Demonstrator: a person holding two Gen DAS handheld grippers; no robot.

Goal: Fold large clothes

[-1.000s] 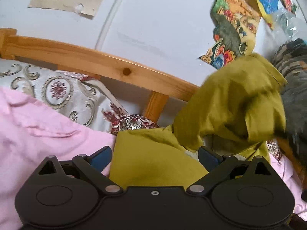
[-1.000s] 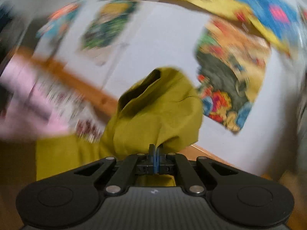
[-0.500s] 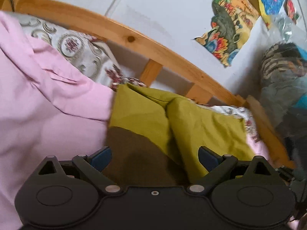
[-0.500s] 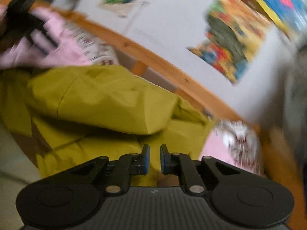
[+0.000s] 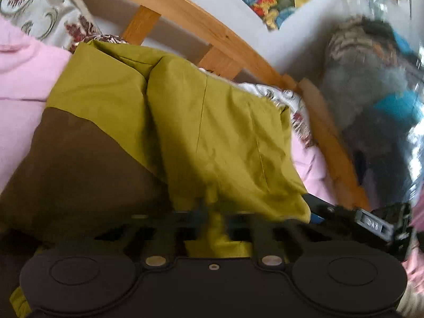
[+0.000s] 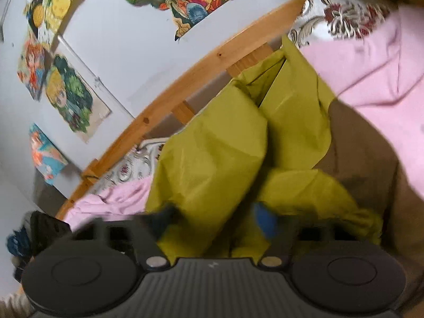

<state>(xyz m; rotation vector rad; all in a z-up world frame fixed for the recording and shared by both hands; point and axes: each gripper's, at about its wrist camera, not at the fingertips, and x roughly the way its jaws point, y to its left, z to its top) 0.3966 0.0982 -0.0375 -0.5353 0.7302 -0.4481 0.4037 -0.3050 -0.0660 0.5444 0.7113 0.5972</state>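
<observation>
An olive-green and brown garment (image 5: pixel 206 132) lies on the pink bed sheet (image 5: pixel 23 84), one green flap folded over its right side. My left gripper (image 5: pixel 212 212) is blurred, its fingers drawn close on the flap's near edge. The other gripper (image 5: pixel 371 220) shows at the flap's right corner. In the right wrist view the same garment (image 6: pixel 217 164) fills the middle. My right gripper (image 6: pixel 214 217) is blurred, its fingers apart with green cloth between them.
A wooden bed rail (image 5: pixel 201 18) runs behind the garment, with a patterned pillow (image 5: pixel 45 13) at the left. Posters (image 6: pixel 71 95) hang on the white wall. A dark heap of clothes (image 5: pixel 365 84) sits at the right beyond the rail.
The right gripper laid the lifted green flap down over the garment and opened. The left gripper went from wide open to closed on the flap's near edge.
</observation>
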